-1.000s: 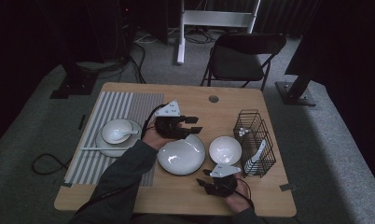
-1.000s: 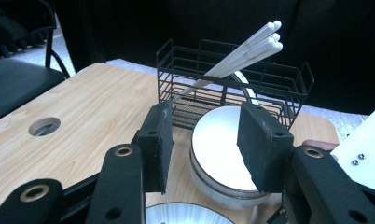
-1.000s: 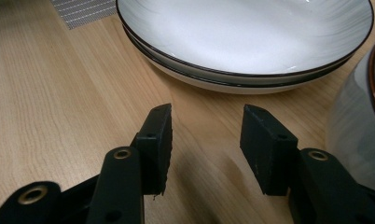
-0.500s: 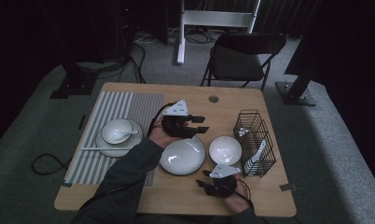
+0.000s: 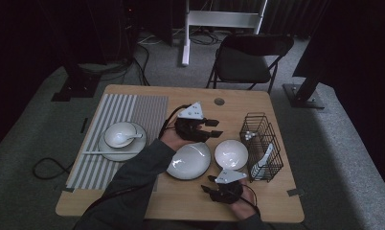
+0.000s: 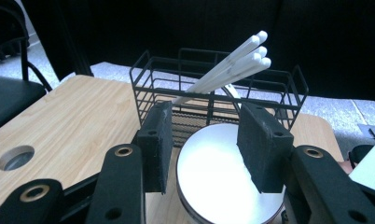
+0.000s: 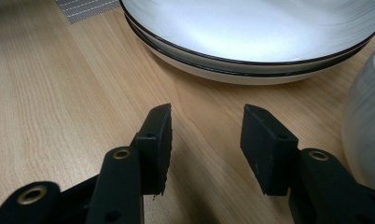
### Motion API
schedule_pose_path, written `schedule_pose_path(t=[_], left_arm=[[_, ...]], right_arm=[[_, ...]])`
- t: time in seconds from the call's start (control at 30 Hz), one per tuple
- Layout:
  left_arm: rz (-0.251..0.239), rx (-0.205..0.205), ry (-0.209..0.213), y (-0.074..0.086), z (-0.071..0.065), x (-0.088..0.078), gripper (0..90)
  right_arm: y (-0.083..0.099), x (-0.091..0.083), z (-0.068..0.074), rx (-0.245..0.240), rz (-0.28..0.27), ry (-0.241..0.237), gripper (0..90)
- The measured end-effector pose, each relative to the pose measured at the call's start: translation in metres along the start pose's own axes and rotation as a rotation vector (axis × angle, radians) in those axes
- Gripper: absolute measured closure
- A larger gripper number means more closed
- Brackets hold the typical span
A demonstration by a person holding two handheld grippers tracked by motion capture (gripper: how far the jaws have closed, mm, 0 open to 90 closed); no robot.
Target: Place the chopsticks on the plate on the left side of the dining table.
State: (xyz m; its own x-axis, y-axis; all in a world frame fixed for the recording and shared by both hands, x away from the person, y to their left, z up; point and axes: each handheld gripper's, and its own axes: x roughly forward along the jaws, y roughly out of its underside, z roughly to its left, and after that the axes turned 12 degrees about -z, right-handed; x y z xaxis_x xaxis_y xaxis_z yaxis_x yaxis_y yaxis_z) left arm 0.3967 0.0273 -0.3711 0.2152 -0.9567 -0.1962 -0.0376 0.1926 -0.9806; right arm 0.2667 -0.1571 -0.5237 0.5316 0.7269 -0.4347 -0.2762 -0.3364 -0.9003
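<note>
In the high view my left gripper (image 5: 213, 128) hovers just beyond two stacked white plates (image 5: 188, 161), its jaws pointing right. Its own view shows it open (image 6: 206, 144) over the near rim of a white bowl (image 6: 223, 186), and nothing is gripped. Behind the bowl stands a black wire basket (image 6: 213, 93) with white chopsticks (image 6: 232, 70) leaning out of it. My right gripper (image 5: 209, 184) rests low near the table's front edge. It is open (image 7: 206, 144) over bare wood, a short way from the stacked plates (image 7: 251, 42), with the bowl (image 7: 367, 121) at its right.
A striped placemat (image 5: 111, 139) at the left carries a plate with a small bowl and spoon (image 5: 119, 136) and a pair of chopsticks. The table has a round cable hole (image 5: 219, 101) near its far edge. A black folding chair (image 5: 248, 57) stands beyond the table.
My left gripper has moved to the right, toward the bowl and the basket. The right gripper has stayed where it was.
</note>
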Motion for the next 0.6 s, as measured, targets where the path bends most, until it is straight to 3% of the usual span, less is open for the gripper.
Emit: schedule_pose_path(t=[0.6], left_arm=[[-0.004, 0.015, 0.04, -0.008, -0.005, 0.026, 56.4]], right_arm=[[0.0, -0.001, -0.001, 0.012, -0.012, 0.002, 52.1]])
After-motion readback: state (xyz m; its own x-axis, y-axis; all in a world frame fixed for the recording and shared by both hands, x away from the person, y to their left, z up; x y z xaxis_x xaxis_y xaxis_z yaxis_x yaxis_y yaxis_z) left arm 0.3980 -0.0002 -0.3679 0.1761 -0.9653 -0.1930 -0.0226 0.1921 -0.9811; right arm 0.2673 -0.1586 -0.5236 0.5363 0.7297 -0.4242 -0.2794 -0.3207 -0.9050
